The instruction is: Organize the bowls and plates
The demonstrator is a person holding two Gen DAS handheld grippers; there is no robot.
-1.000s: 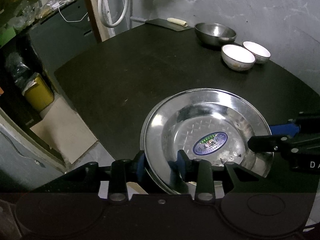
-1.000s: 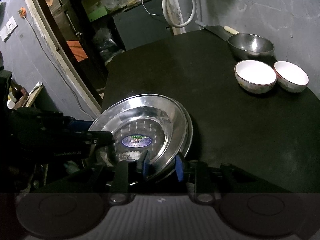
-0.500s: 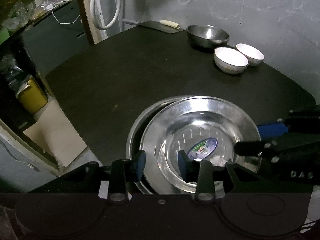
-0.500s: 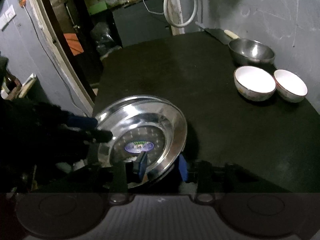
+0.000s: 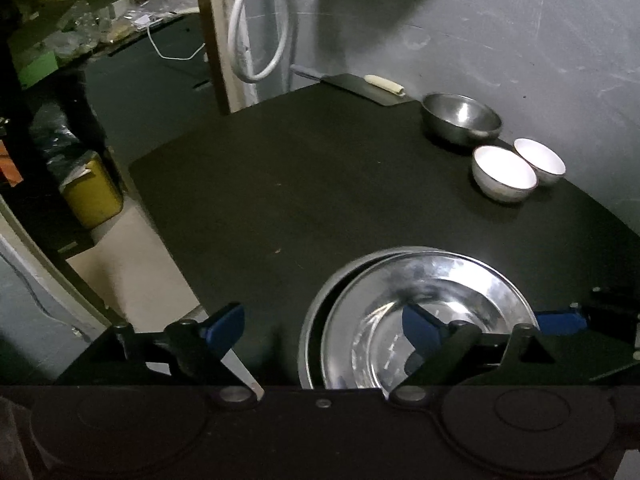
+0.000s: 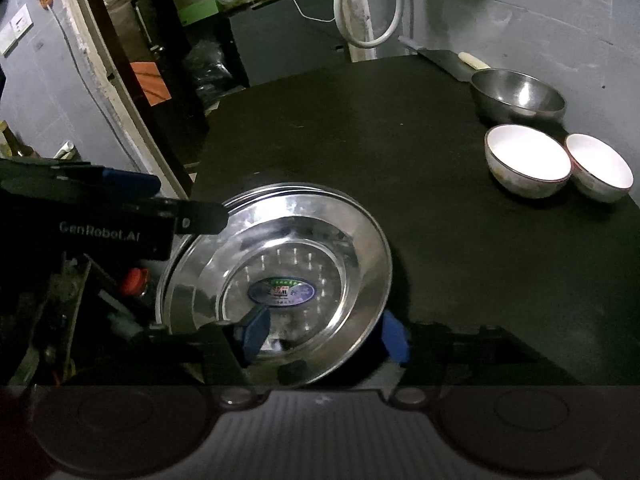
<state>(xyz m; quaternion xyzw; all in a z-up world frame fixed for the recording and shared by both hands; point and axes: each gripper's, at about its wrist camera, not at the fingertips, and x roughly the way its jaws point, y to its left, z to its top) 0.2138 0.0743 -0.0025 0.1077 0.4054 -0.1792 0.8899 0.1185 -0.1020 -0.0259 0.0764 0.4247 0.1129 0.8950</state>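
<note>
A shiny steel plate (image 5: 472,292) with a blue label (image 6: 280,293) lies on a second steel plate (image 5: 320,316) near the front edge of the black table (image 5: 300,184). My left gripper (image 5: 320,324) straddles the stack's left rim, jaws opening wide, pads clear of the metal. My right gripper (image 6: 325,332) straddles the near rim (image 6: 340,360), jaws also opening, pads off the plate. A steel bowl (image 6: 520,96) and two white bowls (image 6: 528,164) (image 6: 600,172) stand at the back right.
A cleaver with a pale handle (image 5: 360,84) lies at the table's far edge by the grey wall. A white hose (image 5: 256,40) hangs on a post behind. Left of the table the floor drops away, with a yellow container (image 5: 92,196).
Both grippers held the top plate by its rim a second ago. It came down onto the lower plate, and both pairs of jaws have spread and let go.
</note>
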